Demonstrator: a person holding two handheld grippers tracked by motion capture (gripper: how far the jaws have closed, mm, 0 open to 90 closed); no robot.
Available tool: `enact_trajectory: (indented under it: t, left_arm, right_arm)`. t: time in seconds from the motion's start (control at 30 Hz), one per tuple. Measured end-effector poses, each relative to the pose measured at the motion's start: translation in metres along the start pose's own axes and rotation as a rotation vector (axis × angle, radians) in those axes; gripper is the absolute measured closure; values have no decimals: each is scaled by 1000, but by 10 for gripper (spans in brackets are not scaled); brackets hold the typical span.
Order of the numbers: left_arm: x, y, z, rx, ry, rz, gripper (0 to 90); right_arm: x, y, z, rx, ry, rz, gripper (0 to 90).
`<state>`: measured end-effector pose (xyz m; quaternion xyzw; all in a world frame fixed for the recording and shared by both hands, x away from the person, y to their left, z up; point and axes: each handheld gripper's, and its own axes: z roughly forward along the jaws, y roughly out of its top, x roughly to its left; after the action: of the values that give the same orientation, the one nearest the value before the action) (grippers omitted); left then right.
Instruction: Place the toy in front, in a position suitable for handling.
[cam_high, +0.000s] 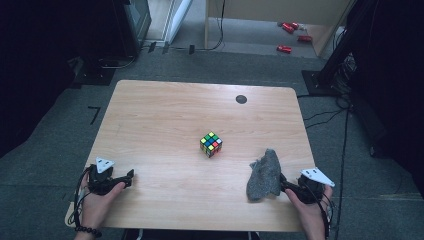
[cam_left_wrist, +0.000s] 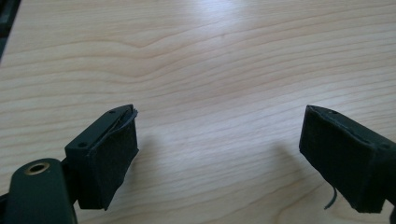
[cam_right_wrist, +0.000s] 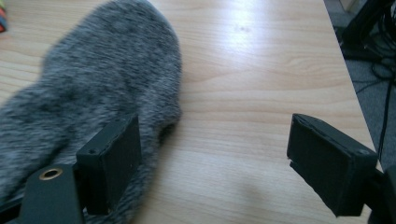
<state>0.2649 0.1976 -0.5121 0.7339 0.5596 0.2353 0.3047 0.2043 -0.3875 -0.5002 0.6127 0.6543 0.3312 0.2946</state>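
Note:
A scrambled colour cube (cam_high: 211, 144) sits near the middle of the wooden table (cam_high: 160, 110). To its right, toward the near edge, lies a grey fuzzy cloth (cam_high: 265, 175) (cam_right_wrist: 102, 70). My right gripper (cam_high: 285, 186) (cam_right_wrist: 212, 133) is at the cloth's near right corner, open; one jaw rests against the fur and nothing lies between the pads. My left gripper (cam_high: 129, 178) (cam_left_wrist: 219, 126) hovers low over bare wood at the near left corner, open and empty. A sliver of the cube (cam_right_wrist: 2, 18) shows at the left edge of the right gripper view.
A black round cap (cam_high: 241, 99) is set into the table's far side. Red items (cam_high: 290, 37) lie on the floor beyond. Cables (cam_high: 345, 130) run along the floor by the right table edge, and dark stands flank both sides.

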Motion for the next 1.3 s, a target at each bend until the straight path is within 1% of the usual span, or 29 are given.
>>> enact_trajectory:
  t: [0.03,0.13,0.17,0.2,0.23,0.27,0.3,0.33,0.43,0.5,0.53,0.57,0.63,0.67,0.77,0.8,0.87,0.9,0.93,0.97,1.0,1.03,1.07,1.1,1.13,1.17,1.23,1.27,1.3]
  left_arm:
    - [0,0,0,0,0,0,118]
    - [-7,3,2,1,-11,16,118]
    - [-10,4,3,0,-17,25,118]
    - [-15,5,4,-1,-27,36,119]
    - [-15,5,4,-1,-27,36,119]
    - [-18,6,4,-4,-32,43,119]
    - [-20,7,4,-7,-35,48,119]
    - [-24,8,4,-12,-42,55,119]
    - [-28,10,4,-19,-41,62,123]
    - [-32,11,3,-23,-31,80,124]
    - [-34,11,2,-25,-32,83,125]
    - [-36,12,1,-28,-37,84,126]
    - [-39,13,0,-36,-39,89,129]
    - [-42,15,-1,-44,-50,88,130]
    - [-48,19,0,-47,-69,89,133]
    - [-48,19,0,-47,-69,89,133]
    - [-57,21,3,-49,-87,109,134]
    - [-57,21,3,-49,-87,109,134]
    - [-65,23,5,-54,-107,126,134]
    - [-65,23,5,-54,-107,126,134]
    - [-73,26,6,-58,-120,134,134]
    - [-73,26,6,-58,-120,134,134]
    - [-77,28,7,-60,-131,135,134]
    - [-84,32,8,-67,-150,133,135]
    - [-84,32,8,-67,-150,133,135]
    - [-94,36,11,-75,-169,145,136]
    - [-105,41,14,-85,-184,163,135]
    - [-105,41,14,-85,-184,163,136]
    - [-112,44,17,-85,-195,175,136]
  right_arm:
    - [2,0,-1,-5,2,-6,174]
    - [6,1,-5,-21,16,-5,176]
    - [7,2,-6,-26,25,-3,176]
    - [11,4,-10,-40,48,11,176]
    - [11,4,-10,-40,48,11,176]
    - [14,6,-11,-49,66,14,176]
    - [14,6,-11,-49,66,14,176]
    - [19,7,-13,-57,81,7,176]
    - [25,10,-13,-59,100,-9,176]
    - [27,12,-13,-59,102,-13,173]
    - [29,13,-12,-60,102,-12,166]
    - [32,17,-11,-60,119,3,163]
    - [33,18,-10,-58,126,5,163]
    - [37,22,-6,-49,148,-9,163]
    - [42,24,-2,-39,157,-39,163]
    - [42,24,-2,-39,157,-39,163]
    - [45,23,1,-29,163,-59,163]
    - [45,23,1,-29,163,-59,163]
    - [46,21,3,-14,170,-68,163]
    - [47,19,5,-6,176,-70,163]
    - [48,18,6,4,187,-72,161]
    - [48,18,6,4,187,-72,161]
    - [49,17,8,14,197,-75,150]
    - [53,13,11,42,210,-85,143]
    - [53,13,11,42,210,-85,143]
    - [56,9,15,67,210,-96,143]
    - [59,6,18,84,205,-112,149]
    - [59,6,18,84,205,-112,149]
    - [59,4,19,100,180,-122,178]
